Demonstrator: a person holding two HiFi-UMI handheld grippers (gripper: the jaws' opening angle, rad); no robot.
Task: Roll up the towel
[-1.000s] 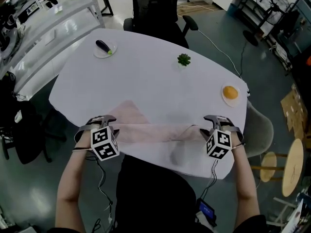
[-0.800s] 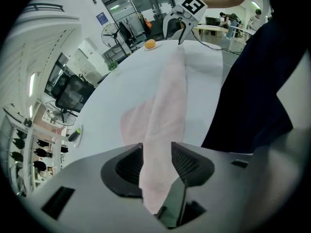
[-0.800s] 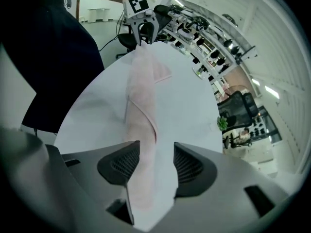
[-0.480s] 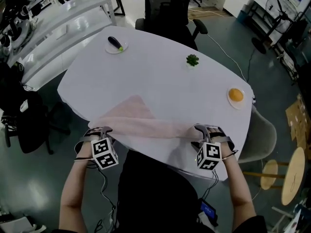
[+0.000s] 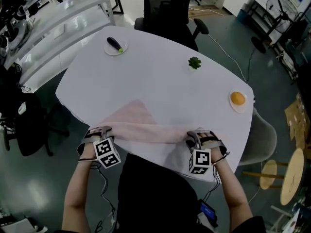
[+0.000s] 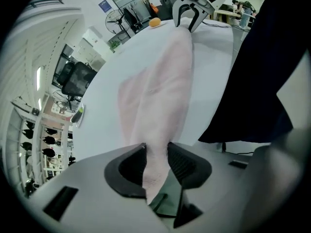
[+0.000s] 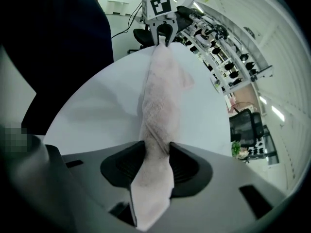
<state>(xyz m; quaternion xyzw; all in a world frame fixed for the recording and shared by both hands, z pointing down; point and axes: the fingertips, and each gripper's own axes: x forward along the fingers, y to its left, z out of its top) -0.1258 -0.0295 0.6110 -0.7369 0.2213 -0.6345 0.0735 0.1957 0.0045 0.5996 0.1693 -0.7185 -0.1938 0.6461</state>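
Observation:
A pink towel [image 5: 141, 126] lies on the white table [image 5: 160, 81] near its front edge, stretched into a band between my two grippers, with a triangular flap reaching toward the table's middle. My left gripper [image 5: 101, 132] holds the band's left end. In the left gripper view the towel [image 6: 165, 81] passes between the jaws of the left gripper [image 6: 155, 152], which are closing and press on it. My right gripper [image 5: 197, 136] holds the right end. In the right gripper view the bunched towel [image 7: 158, 96] fills the right gripper [image 7: 156, 152], whose jaws are closing on it.
At the far left a small plate [image 5: 115, 44] carries a dark oblong thing. A small green plant [image 5: 195, 62] stands at the far middle, and an orange on a plate [image 5: 237, 98] at the right edge. A black office chair [image 5: 167, 8] stands behind the table and a grey chair [image 5: 262, 135] to the right.
Both grippers have come back toward the table's near edge, drawing the towel with them. The band between them is narrower and more bunched, and the right gripper has moved left.

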